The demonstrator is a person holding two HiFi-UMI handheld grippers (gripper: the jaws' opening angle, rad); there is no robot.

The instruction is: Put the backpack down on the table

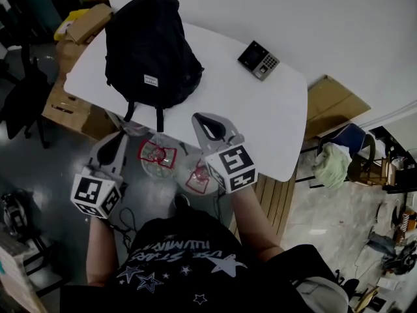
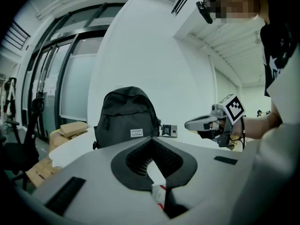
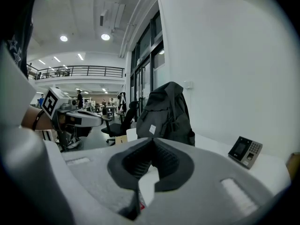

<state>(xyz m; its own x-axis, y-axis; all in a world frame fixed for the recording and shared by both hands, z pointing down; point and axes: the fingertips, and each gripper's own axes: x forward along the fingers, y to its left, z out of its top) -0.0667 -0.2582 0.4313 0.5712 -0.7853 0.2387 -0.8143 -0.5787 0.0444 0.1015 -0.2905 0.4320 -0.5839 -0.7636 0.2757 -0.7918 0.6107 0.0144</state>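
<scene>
A black backpack [image 1: 151, 51] with a small white label stands upright on the white table [image 1: 260, 122], at its far left. The left gripper view shows the backpack [image 2: 127, 118] straight ahead, and in the right gripper view the backpack [image 3: 166, 114] is just beyond the jaws. My left gripper [image 1: 120, 135] hangs off the table's near edge, shut and empty, short of the pack's dangling straps. My right gripper [image 1: 201, 117] is over the near part of the table, right of the pack, also shut with nothing in it. Neither touches the backpack.
A dark keypad device [image 1: 258, 60] lies on the table to the right of the pack. Cardboard boxes [image 1: 85, 21] stand past the table's left end. Red-and-white packets [image 1: 156, 154] lie below the near edge. A chair with green cloth [image 1: 335, 158] is at the right.
</scene>
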